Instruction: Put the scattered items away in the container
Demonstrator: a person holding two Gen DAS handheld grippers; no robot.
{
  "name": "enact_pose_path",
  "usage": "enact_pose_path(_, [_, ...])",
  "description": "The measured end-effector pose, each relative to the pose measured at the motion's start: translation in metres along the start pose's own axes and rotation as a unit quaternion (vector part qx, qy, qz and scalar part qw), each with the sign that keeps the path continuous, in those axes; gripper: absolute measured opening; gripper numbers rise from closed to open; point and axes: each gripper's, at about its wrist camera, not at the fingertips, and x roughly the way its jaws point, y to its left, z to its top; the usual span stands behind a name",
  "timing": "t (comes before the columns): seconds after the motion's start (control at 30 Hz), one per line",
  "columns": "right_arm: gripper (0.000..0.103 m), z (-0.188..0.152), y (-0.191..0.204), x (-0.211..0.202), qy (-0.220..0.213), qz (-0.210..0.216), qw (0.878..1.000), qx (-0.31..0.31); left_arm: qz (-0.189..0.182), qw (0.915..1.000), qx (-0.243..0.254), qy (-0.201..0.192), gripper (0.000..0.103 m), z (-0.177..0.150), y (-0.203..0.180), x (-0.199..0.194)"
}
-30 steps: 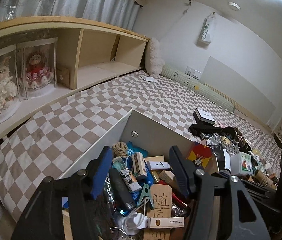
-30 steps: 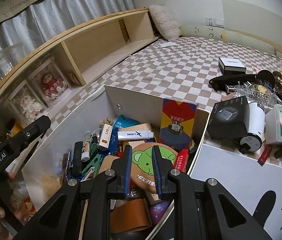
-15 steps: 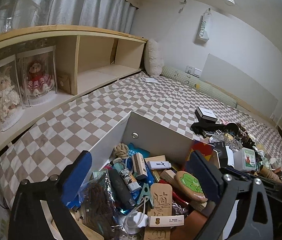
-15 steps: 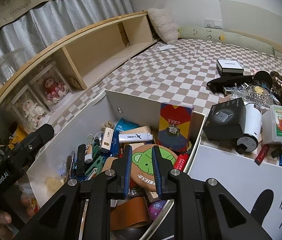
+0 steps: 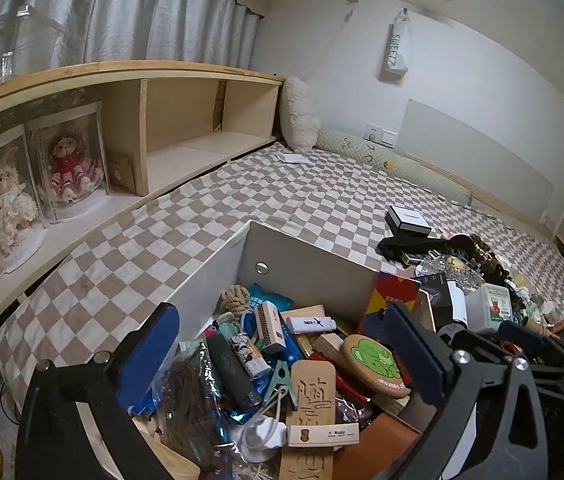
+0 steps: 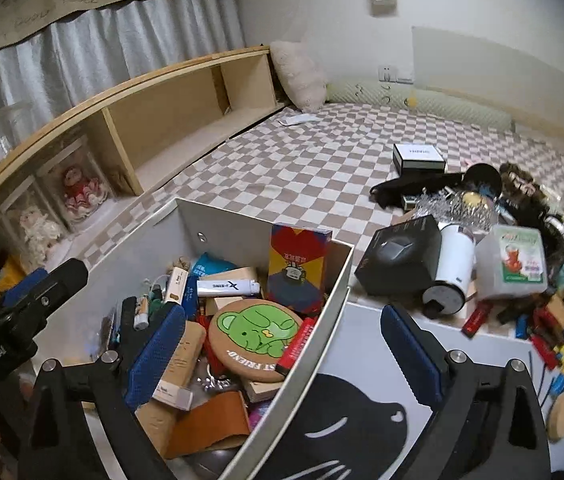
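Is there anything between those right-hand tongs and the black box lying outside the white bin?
Partly. The right tongs have just opened and hold nothing, hanging over the white bin. Its side wall stands between them and the black box. Above that rim nothing visible blocks the way.

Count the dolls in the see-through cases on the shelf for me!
2. The cream-dressed doll stands nearest the camera on the wooden shelf, and the red-dressed doll stands right beside it, each in its own clear case. More may be hidden beyond the picture's edge.
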Motion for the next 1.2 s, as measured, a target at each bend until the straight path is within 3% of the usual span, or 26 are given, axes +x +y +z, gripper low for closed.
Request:
enact_pose_path(0.13, [0.103,0.000,-0.006,-0.009,-0.014,-0.013,1.000,-0.002,-0.011,0.9999,0.000,0.005,0.103,-0.001,-0.004,-0.002])
enact_pose_path(0.43, [0.103,0.000,-0.025,-0.023,-0.022,-0.026,0.999,0.016,-0.021,0.9997,-0.005,0.010,0.103,-0.004,-0.009,-0.010])
enact_pose_path(1.2, [0.103,-0.023,-0.085,-0.108,-0.050,-0.086,0.994,0.038,-0.033,0.9981,0.053,-0.003,0.103,-0.007,-0.047,-0.044])
